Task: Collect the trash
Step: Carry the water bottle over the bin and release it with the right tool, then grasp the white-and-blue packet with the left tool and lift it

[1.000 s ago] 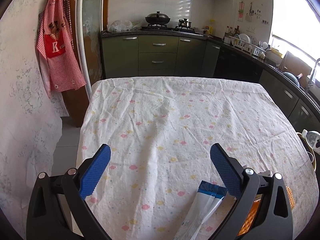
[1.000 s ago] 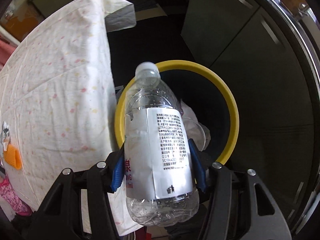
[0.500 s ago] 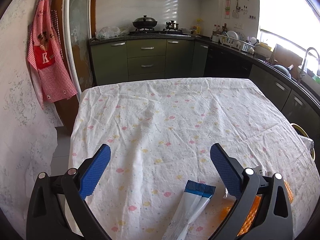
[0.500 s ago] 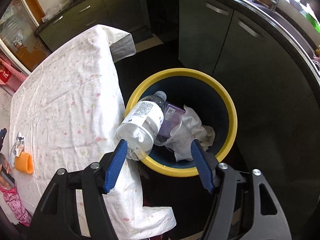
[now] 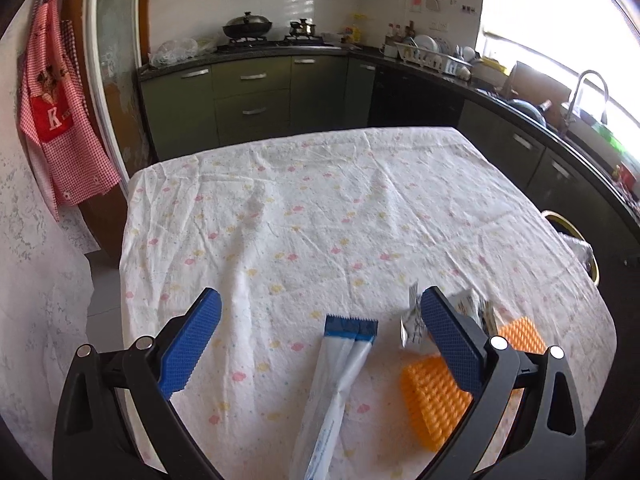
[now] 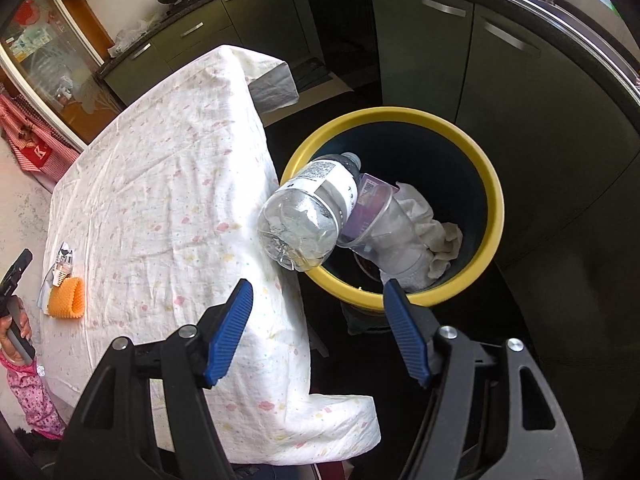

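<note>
A home kitchen is shown. Green cabinets (image 5: 252,96) with metal handles are run along two walls under a dark countertop (image 5: 432,74). A lidded wok (image 5: 247,25) and pots are set on a gas hob against white wall tiles. A dish rack (image 5: 430,58) with plates and a tap (image 5: 588,92) are seen by the bright window. A red checked apron (image 5: 60,120) is hung at the left, and a table is covered by a flowered cloth (image 5: 340,216).
</note>
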